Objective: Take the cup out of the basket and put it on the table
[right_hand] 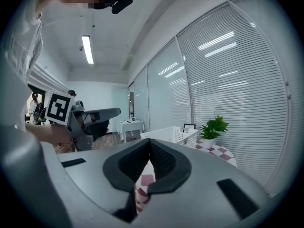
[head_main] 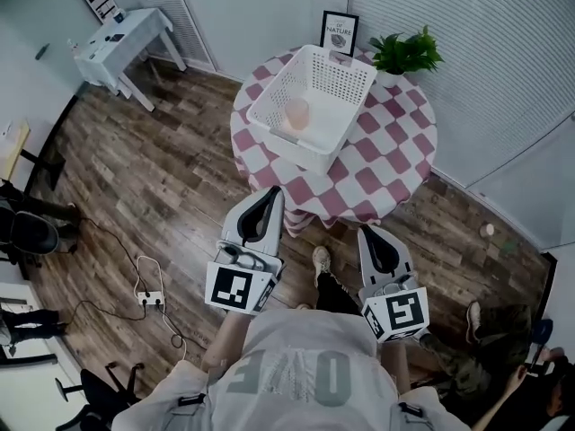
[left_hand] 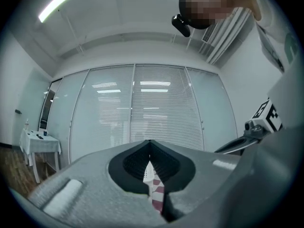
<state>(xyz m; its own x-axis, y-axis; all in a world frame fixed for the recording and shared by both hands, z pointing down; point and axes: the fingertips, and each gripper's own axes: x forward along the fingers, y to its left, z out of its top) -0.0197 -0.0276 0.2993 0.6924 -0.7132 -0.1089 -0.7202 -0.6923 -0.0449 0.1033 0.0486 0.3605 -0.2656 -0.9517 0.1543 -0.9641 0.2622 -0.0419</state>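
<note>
White plastic with many small holes makes the laundry-type basket (head_main: 310, 155), which stands on the round table (head_main: 386, 160) covered with a red-and-white checked cloth. The pale pink cup (head_main: 297, 113) stands upright inside the basket, on its bottom and closer to the left wall; it is not on the table. Behind the basket, at the far edge of the table, there are a small framed picture (head_main: 339, 32) and a green potted plant (head_main: 406, 54). The person stands on the wooden floor (head_main: 162, 178) just before the table and holds both grippers low, near the body and well apart from the basket. The left gripper (head_main: 269, 191) has its jaws closed together with nothing between them. The right gripper (head_main: 367, 232) is closed in the same way and is also empty. A small white side table (head_main: 121, 39) stands far to the left, near the wall.
</note>
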